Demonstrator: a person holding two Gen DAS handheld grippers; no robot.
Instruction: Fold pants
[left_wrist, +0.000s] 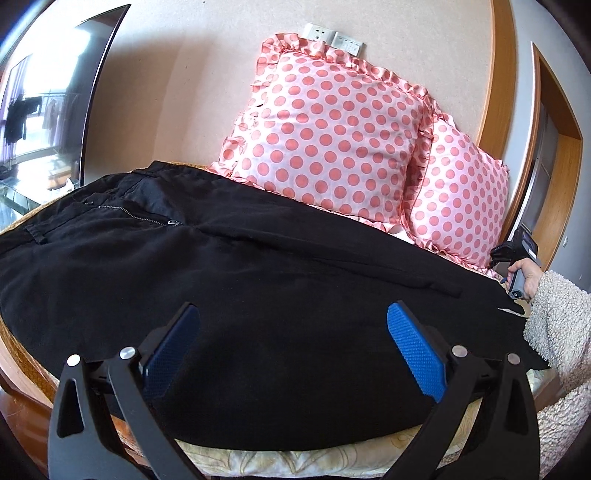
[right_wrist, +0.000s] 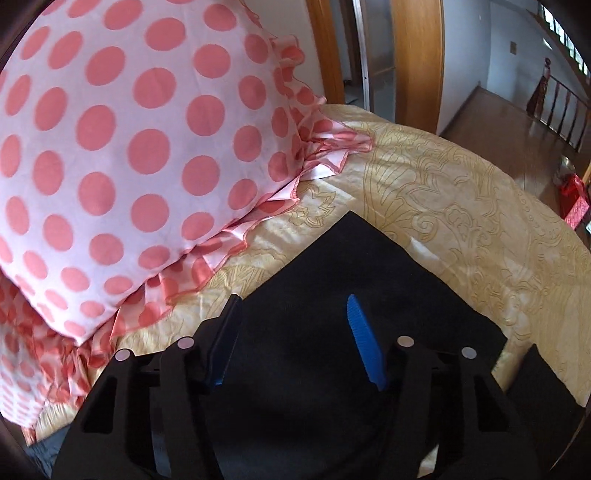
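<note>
- Black pants (left_wrist: 229, 280) lie spread flat on the yellow bedspread (right_wrist: 461, 192), waistband to the left.
- Left gripper (left_wrist: 293, 325) hovers above them, jaws wide apart, empty.
- Polka-dot pillows (left_wrist: 332, 122) stand behind.
- Right gripper (right_wrist: 293, 321) hangs over the leg end, jaws apart, gripping nothing.

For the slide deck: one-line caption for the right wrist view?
Right tool, pads apart, above the black pants' hem corner on the yellow bedspread.

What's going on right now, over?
Both tongs, left and right, open, empty. Black pants flat on bed, unfolded. Dotted pillows beside, not blocking.
</note>
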